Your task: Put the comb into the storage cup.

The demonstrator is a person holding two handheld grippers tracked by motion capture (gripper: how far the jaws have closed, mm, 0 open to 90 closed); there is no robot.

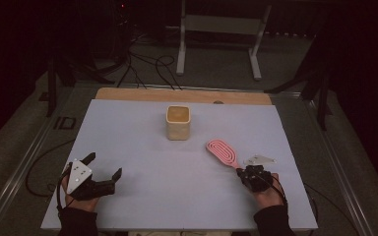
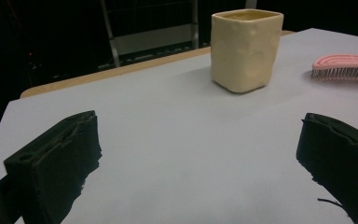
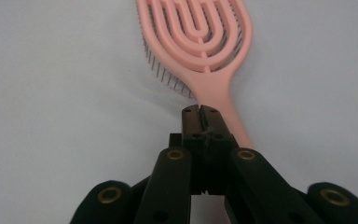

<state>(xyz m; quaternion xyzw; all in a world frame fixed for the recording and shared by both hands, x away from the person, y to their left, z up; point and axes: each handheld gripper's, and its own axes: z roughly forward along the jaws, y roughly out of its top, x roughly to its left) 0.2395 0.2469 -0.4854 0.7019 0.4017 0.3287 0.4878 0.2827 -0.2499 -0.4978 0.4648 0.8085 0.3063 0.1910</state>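
A pink vented hairbrush (image 1: 222,152) (image 3: 196,32) lies flat on the pale table sheet (image 1: 138,147), bristles down, its handle toward the near right. My right gripper (image 1: 242,173) (image 3: 200,111) hovers at the handle's end with its jaws pressed together. The handle passes beside and under them, not between them. A cream square cup (image 1: 178,123) (image 2: 246,49) stands upright in the far middle. My left gripper (image 1: 104,164) (image 2: 200,149) rests near the front left corner, open wide with nothing between its jaws. The left gripper view has the brush (image 2: 345,67) to the right of the cup.
A wooden strip (image 1: 182,95) edges the table's far side. Beyond it are a white metal stand (image 1: 216,29) and cables (image 1: 147,69) on the dark floor. The sheet's front edge runs just ahead of both hands.
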